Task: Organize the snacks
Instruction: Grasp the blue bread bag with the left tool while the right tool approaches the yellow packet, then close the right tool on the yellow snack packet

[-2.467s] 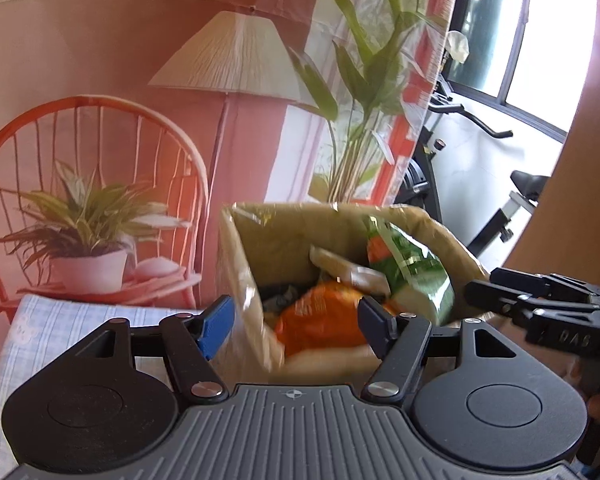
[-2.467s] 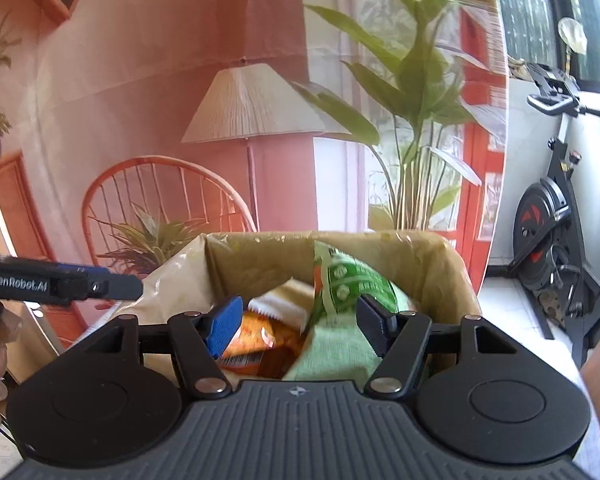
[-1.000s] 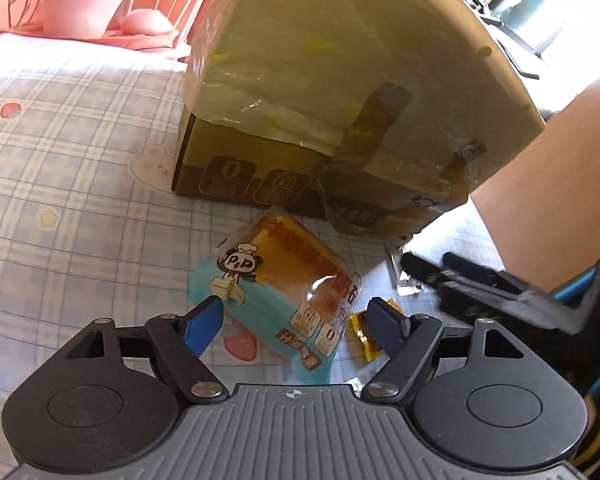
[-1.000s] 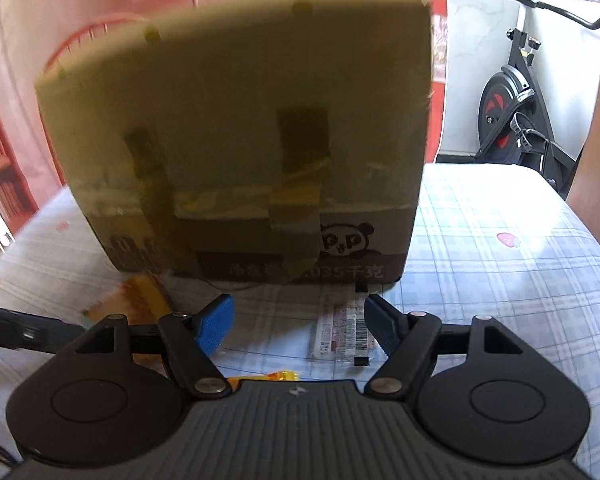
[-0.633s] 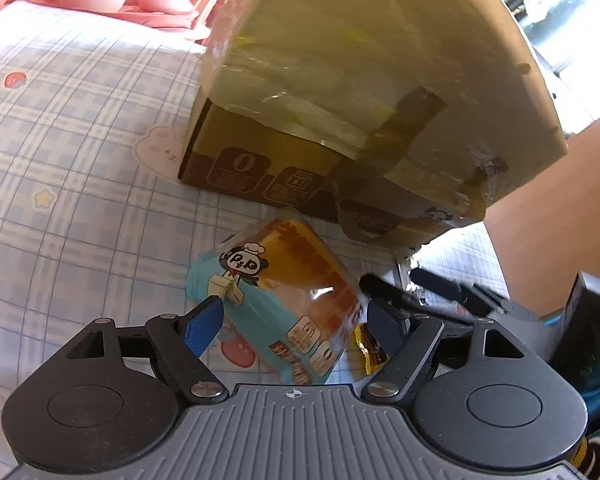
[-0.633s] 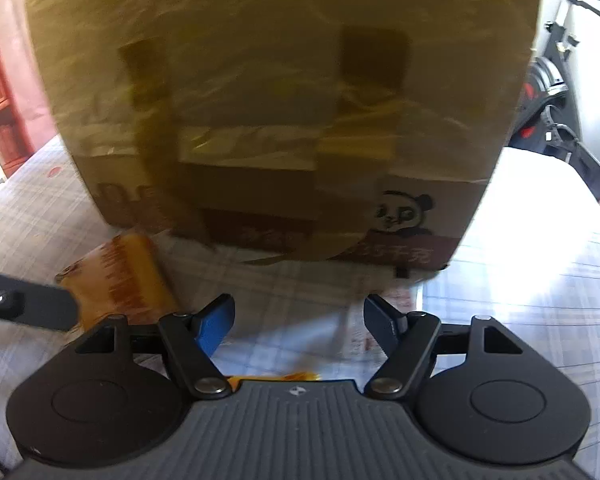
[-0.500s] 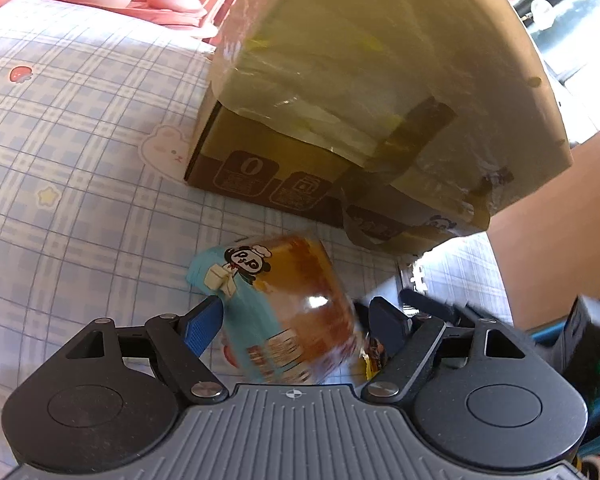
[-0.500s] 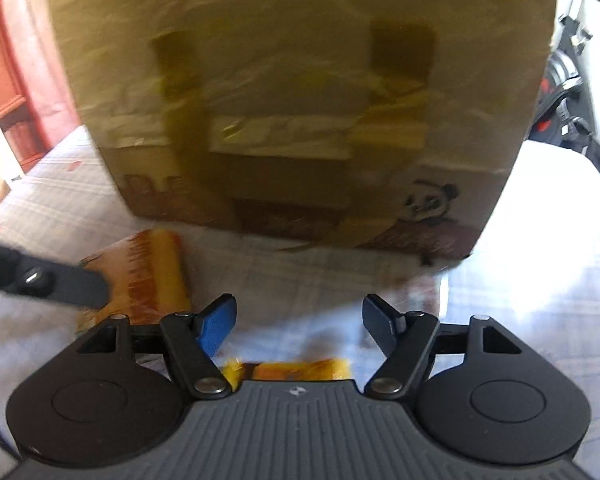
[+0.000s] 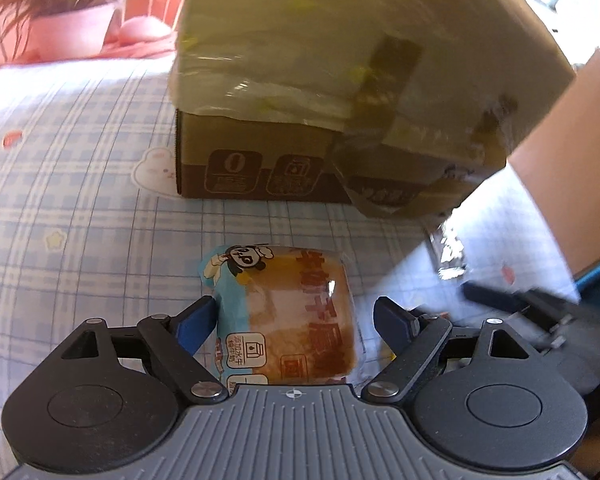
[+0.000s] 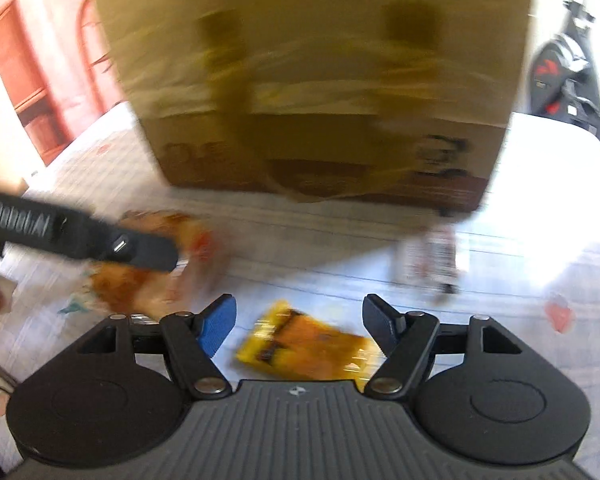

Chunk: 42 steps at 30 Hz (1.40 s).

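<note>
The left gripper (image 9: 294,316) is standing wide apart around a wrapped bread snack (image 9: 288,320) lying on the checked tablecloth (image 9: 80,200), just in front of the cardboard box (image 9: 340,80). The snack is sitting between the two blue fingers (image 9: 194,322), the left one touching or nearly touching the wrapper's blue edge, the right one a little clear of it. I'm guessing it is light and soft: an air-filled glossy film pack that will squash and may slip, so a gentle squeeze across its middle looks safest, not at the crimped far end.

The right gripper (image 10: 298,326) is also spread and holding nothing, hovering over a small yellow packet (image 10: 304,350) that is lying flat between its fingers, nearer the right one. That one looks thin, crinkly and almost weightless, likely needing a pinch low against the cloth. The view is blurred, so contact is hard to judge. A third white packet (image 10: 430,260) is lying farther right, near the box's corner.
</note>
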Motion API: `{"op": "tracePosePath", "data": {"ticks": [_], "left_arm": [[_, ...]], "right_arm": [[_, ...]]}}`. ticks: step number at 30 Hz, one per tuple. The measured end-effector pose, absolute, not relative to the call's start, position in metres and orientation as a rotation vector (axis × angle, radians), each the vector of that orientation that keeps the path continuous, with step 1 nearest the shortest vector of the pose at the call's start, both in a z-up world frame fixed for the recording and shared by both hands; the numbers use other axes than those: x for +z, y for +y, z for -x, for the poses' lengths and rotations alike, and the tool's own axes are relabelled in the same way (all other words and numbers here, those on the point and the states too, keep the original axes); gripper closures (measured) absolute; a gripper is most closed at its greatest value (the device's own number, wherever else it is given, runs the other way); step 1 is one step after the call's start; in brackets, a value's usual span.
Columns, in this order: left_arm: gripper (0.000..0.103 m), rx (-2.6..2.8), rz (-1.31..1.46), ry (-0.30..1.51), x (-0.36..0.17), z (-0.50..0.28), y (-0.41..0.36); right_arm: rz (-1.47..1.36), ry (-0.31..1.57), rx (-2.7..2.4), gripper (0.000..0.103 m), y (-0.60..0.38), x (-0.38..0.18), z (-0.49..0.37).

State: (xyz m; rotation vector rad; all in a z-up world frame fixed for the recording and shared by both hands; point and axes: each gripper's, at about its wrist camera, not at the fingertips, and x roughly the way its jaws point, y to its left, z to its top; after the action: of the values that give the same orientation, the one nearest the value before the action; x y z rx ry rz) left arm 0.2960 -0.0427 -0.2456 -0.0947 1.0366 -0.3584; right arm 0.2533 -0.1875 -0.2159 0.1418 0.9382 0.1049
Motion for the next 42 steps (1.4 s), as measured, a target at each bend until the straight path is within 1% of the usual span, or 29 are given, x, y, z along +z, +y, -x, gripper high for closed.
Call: {"op": "tracePosePath", "data": {"ticks": [4, 5, 7, 11, 17, 22, 28, 30, 32, 40, 42], "left_arm": [[0.018, -0.336, 0.023, 1.026, -0.253, -0.293, -0.051], [0.022, -0.331, 0.010, 1.021, -0.255, -0.291, -0.051], [0.025, -0.345, 0.010, 0.997, -0.255, -0.288, -0.048], [0.027, -0.361, -0.001, 0.977, -0.254, -0.283, -0.040], [0.027, -0.372, 0.011, 0.972, -0.257, -0.279, -0.019], [0.027, -0.361, 0.068, 0.967, -0.258, -0.274, -0.001], [0.026, -0.349, 0.090, 0.947, -0.261, -0.269, 0.001], [0.026, -0.347, 0.104, 0.949, -0.261, -0.269, 0.002], [0.025, -0.349, 0.112, 0.949, -0.262, -0.269, 0.004], [0.025, -0.333, 0.132, 0.926, -0.266, -0.264, 0.005], [0.025, -0.327, 0.132, 0.915, -0.266, -0.262, 0.004]], "right_arm": [[-0.162, 0.919, 0.054, 0.030, -0.210, -0.215, -0.244], [-0.156, 0.914, 0.050, 0.030, -0.215, -0.214, -0.240], [-0.155, 0.908, 0.054, 0.030, -0.221, -0.215, -0.235], [-0.137, 0.904, 0.085, 0.030, -0.220, -0.215, -0.225], [-0.040, 0.897, 0.163, 0.030, -0.207, -0.212, -0.215], [0.018, 0.919, 0.218, 0.031, -0.198, -0.221, -0.218], [0.018, 0.897, 0.249, 0.032, -0.187, -0.230, -0.236], [0.038, 0.881, 0.245, 0.038, -0.182, -0.232, -0.242], [0.024, 0.874, 0.233, 0.040, -0.182, -0.231, -0.244], [-0.032, 0.842, 0.169, 0.041, -0.184, -0.231, -0.224], [-0.036, 0.820, 0.152, 0.046, -0.184, -0.233, -0.220]]}}
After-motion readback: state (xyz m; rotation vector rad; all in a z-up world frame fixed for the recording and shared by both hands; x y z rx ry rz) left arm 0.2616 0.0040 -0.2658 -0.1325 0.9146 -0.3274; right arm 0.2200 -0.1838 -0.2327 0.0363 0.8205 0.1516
